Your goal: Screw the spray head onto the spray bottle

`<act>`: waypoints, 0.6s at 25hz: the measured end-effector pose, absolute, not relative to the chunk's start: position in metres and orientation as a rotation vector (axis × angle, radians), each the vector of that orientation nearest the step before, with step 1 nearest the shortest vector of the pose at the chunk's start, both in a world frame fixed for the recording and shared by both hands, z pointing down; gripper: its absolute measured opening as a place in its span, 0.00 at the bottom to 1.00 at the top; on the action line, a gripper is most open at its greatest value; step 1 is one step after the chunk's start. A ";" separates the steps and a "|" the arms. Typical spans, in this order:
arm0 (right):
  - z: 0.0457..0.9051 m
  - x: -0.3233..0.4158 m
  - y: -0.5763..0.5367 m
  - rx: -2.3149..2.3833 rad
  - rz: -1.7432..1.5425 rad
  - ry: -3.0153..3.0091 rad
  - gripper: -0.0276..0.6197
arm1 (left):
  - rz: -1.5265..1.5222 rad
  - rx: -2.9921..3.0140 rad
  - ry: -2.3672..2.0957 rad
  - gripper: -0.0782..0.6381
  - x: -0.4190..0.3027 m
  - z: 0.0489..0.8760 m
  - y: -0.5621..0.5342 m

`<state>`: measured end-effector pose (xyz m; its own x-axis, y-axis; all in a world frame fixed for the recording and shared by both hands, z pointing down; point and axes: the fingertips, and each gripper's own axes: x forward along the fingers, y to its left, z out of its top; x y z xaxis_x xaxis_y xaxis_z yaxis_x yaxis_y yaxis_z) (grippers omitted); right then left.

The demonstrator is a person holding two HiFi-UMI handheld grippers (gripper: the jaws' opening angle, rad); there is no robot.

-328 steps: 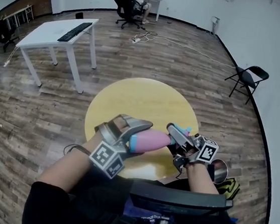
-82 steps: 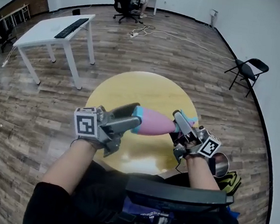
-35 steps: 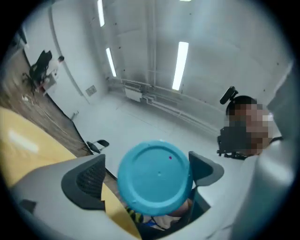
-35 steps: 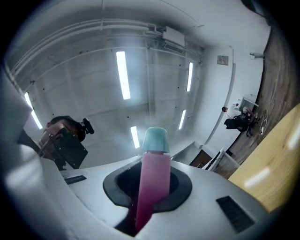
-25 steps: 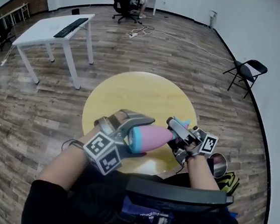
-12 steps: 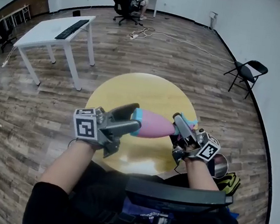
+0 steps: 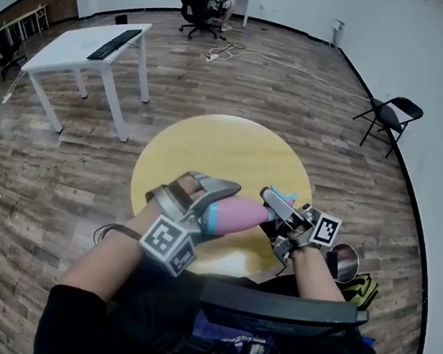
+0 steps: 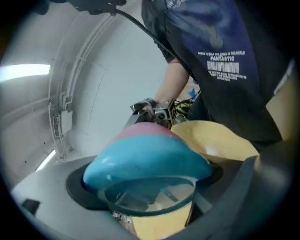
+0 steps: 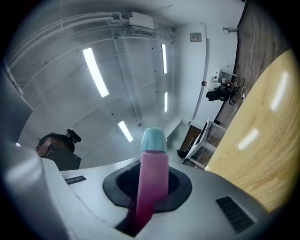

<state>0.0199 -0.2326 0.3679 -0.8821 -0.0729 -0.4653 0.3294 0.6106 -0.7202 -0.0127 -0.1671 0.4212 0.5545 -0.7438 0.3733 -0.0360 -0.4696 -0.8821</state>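
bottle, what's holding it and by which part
Left tool clamps the bottle at its blue base; right tool clamps the spray head at the other end.

Pink plastic spray bottle [image 7: 239,214] with a blue base band, pink-and-pale-blue spray head [image 9: 152,173], round yellow surface [image 7: 225,145].

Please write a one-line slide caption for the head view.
Left gripper holds the pink spray bottle, right gripper holds its spray head, above a round yellow table.

Joint between spray head [image 7: 289,196] and spray bottle [image 7: 239,214] is buried behind the right tool [image 7: 275,207], so can't tell how it's seated. Table's [image 7: 225,145] 6 o'clock edge is under the arms [image 7: 106,266].
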 end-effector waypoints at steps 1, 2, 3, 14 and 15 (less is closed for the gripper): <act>0.366 0.019 -0.233 0.197 -1.176 2.390 0.11 | -0.940 -1.949 0.655 0.87 -0.014 0.417 -0.168; 0.361 0.020 -0.233 0.197 -1.137 2.392 0.11 | -0.870 -2.055 0.700 0.87 -0.018 0.409 -0.169; 0.353 0.022 -0.234 0.202 -1.087 2.380 0.11 | -0.756 -2.208 0.765 0.87 -0.024 0.396 -0.171; 0.339 0.026 -0.223 0.098 -0.670 2.536 0.11 | 0.623 -3.485 0.560 0.88 -0.027 0.338 -0.172; 0.336 0.026 -0.221 0.133 -0.683 2.524 0.11 | 0.486 -3.434 0.557 0.88 -0.019 0.338 -0.167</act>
